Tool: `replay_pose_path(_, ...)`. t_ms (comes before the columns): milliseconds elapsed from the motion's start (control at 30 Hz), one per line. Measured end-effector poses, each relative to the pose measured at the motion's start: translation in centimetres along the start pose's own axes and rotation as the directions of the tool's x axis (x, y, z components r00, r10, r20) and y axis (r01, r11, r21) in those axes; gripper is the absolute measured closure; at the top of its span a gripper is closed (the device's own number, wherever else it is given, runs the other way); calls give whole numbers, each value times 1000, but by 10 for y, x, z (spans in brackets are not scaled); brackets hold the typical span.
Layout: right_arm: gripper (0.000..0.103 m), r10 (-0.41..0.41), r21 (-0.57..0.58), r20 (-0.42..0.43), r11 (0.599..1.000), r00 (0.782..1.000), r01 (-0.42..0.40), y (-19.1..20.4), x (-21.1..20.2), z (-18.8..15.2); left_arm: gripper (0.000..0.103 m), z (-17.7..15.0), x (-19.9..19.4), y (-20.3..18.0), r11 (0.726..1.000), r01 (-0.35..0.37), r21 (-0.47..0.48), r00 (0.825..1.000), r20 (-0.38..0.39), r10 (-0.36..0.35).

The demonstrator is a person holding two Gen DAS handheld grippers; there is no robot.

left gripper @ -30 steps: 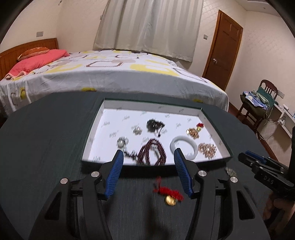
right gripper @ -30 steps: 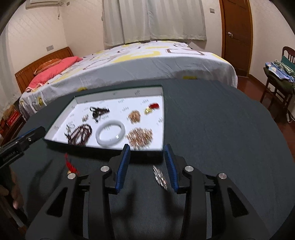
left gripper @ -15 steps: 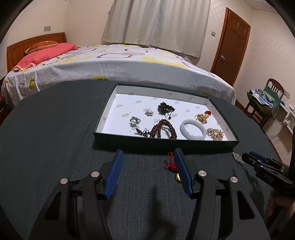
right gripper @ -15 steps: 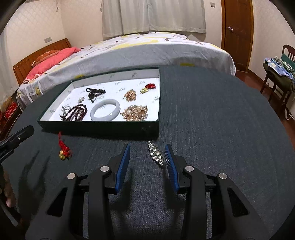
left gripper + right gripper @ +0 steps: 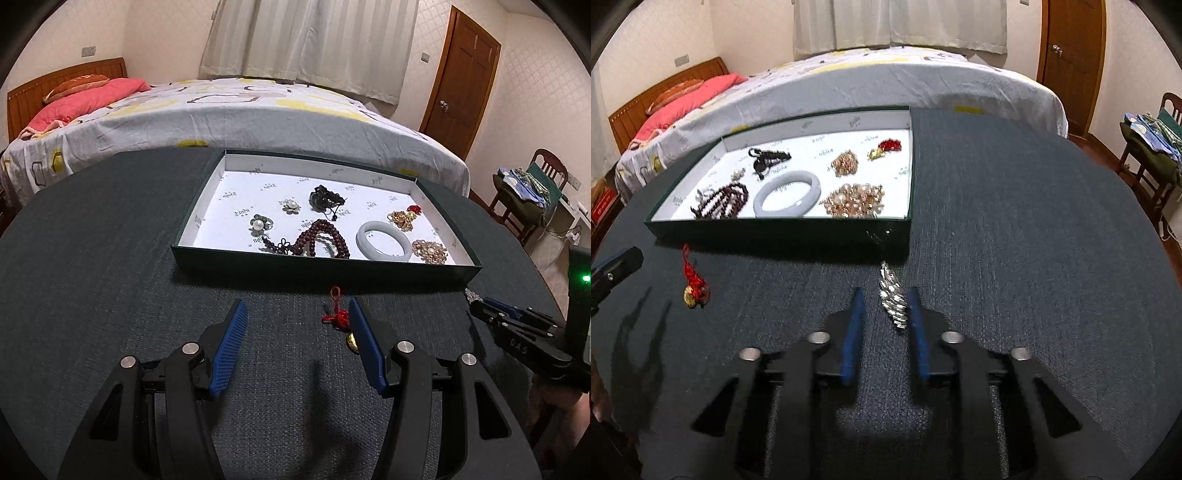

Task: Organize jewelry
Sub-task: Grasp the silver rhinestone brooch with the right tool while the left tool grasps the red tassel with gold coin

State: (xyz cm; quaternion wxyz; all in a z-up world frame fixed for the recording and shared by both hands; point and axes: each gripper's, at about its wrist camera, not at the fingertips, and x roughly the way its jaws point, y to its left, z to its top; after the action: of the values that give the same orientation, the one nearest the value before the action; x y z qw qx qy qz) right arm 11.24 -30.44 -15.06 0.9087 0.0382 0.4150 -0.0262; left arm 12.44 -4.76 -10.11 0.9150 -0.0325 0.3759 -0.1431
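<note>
Black left gripper (image 5: 297, 347) with ribbed blue pads, silver screws, faint lettering, perhaps "DAS".

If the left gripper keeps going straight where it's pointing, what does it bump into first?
Probably the dark cloth-covered table itself, since the open left gripper tilts downward. The red knotted charm with a gold bead lies beside its right-side finger, so it might brush that; depth is unclear.

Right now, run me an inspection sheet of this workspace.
Surface: dark round table, cloth-textured.
Job's things: green tray holding pale bangle, dark red bead bracelet, gold pieces; red tassel charm and silver brooch lie outside it.
Clutter: nothing seen.
Grippers: left gripper open, charm beside one finger; right gripper closing, brooch between its fingers.
Cables: wires by far chair.
Surroundings: bed, door.
</note>
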Motion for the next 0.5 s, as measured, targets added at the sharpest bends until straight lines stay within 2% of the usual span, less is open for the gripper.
replay_pose_path(133, 92, -8, 3, 0, 1000, 1000, 8, -4, -1, -1, 47, -2, 3, -2, 1000, 5, 0, 1000, -10, -5)
replay_pose_path(500, 93, 26, 2, 27, 1000, 999, -26, 0, -16, -1, 47, -4, 11, -16, 999, 28, 22, 999, -37, -27)
